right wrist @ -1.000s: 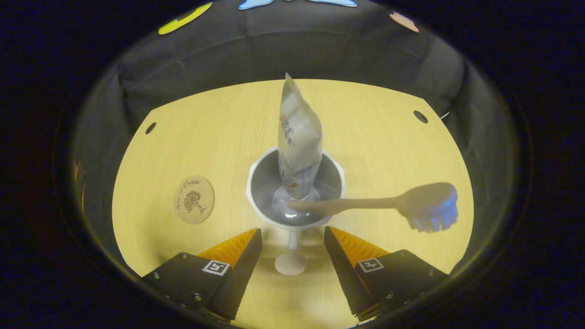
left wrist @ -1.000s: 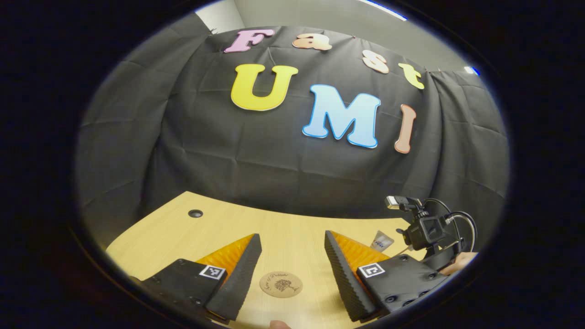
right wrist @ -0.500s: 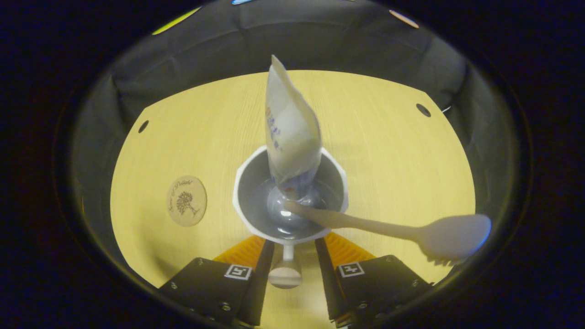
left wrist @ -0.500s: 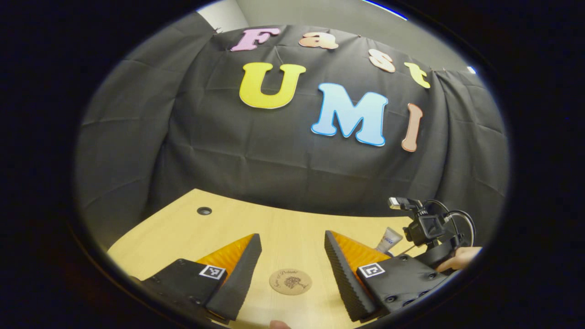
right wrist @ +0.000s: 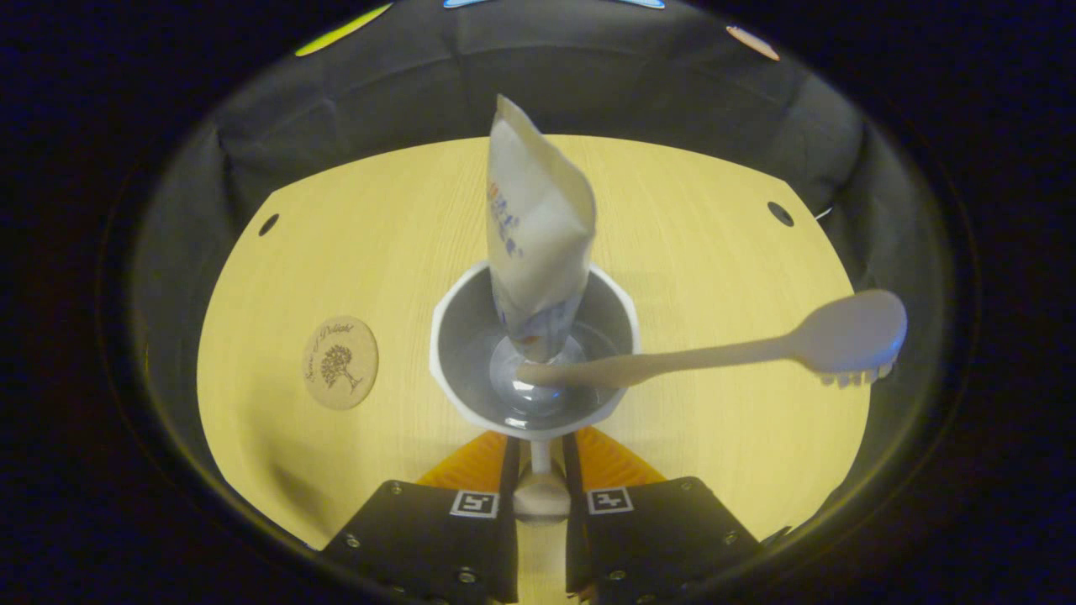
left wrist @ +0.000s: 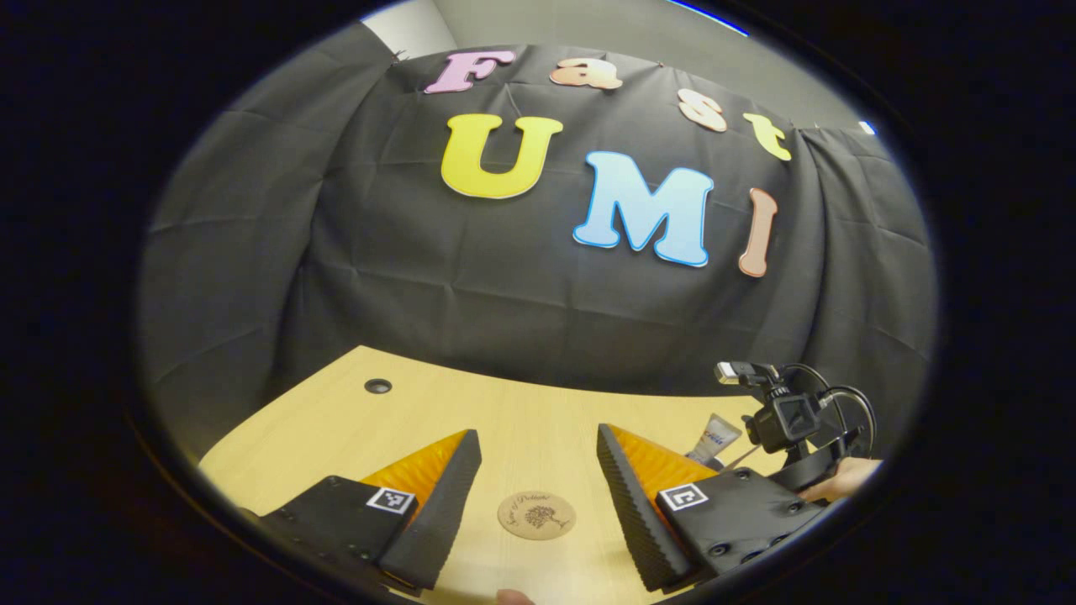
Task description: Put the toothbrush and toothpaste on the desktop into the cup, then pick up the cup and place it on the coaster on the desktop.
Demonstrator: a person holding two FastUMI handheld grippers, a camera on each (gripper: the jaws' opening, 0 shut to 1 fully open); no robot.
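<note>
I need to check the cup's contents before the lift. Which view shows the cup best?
The right gripper view: it looks down into the cup, with the toothpaste and toothbrush standing in it. The left gripper view shows just the toothpaste top.

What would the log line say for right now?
right gripper: shut on cup handle | toothpaste, toothbrush: in cup | coaster: bare | left gripper: open

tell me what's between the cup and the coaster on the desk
Bare desktop in the right gripper view: nothing lies between the cup and the coaster.
</note>
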